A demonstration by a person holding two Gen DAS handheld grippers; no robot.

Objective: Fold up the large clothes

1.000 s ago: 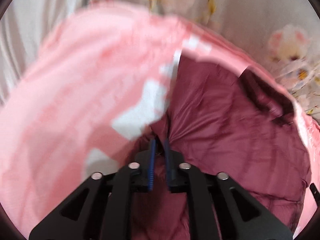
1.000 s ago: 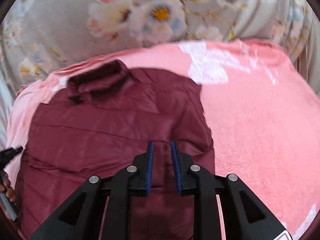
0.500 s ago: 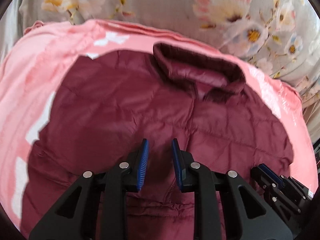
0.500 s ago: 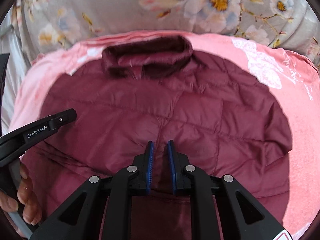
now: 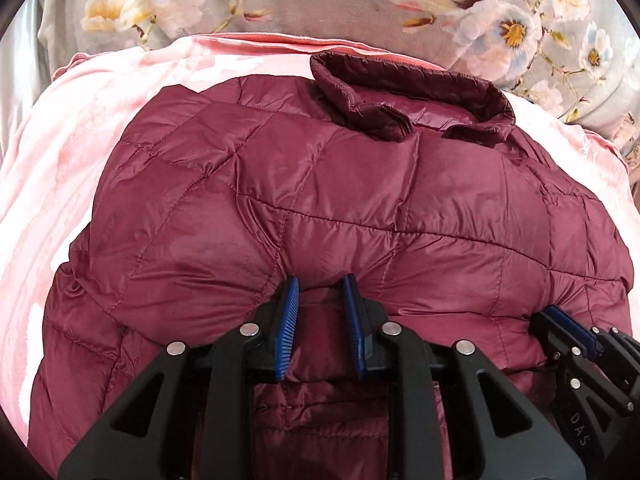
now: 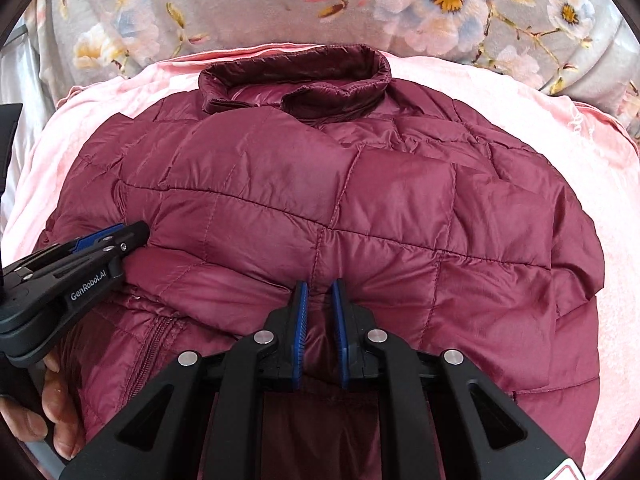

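jacket (image 5: 320, 200) on pink blanket (image 5: 80, 160), collar far edge | near hem likely folded up | left gripper (image 5: 321, 284), right gripper (image 6: 319, 284) both clamped on fold | further folds left

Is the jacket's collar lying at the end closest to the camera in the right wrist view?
No, the collar sits at the far end of the maroon jacket, up against the floral fabric.

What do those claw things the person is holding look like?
Each is a black plastic claw with two angular arms that have triangle-shaped holes and shiny silver rivets. The left claw and the right claw both have ridged bright blue pads on the inner faces. White lettering reading GenRobot.AI runs along the left one's side, seen in the right wrist view. No cables show.
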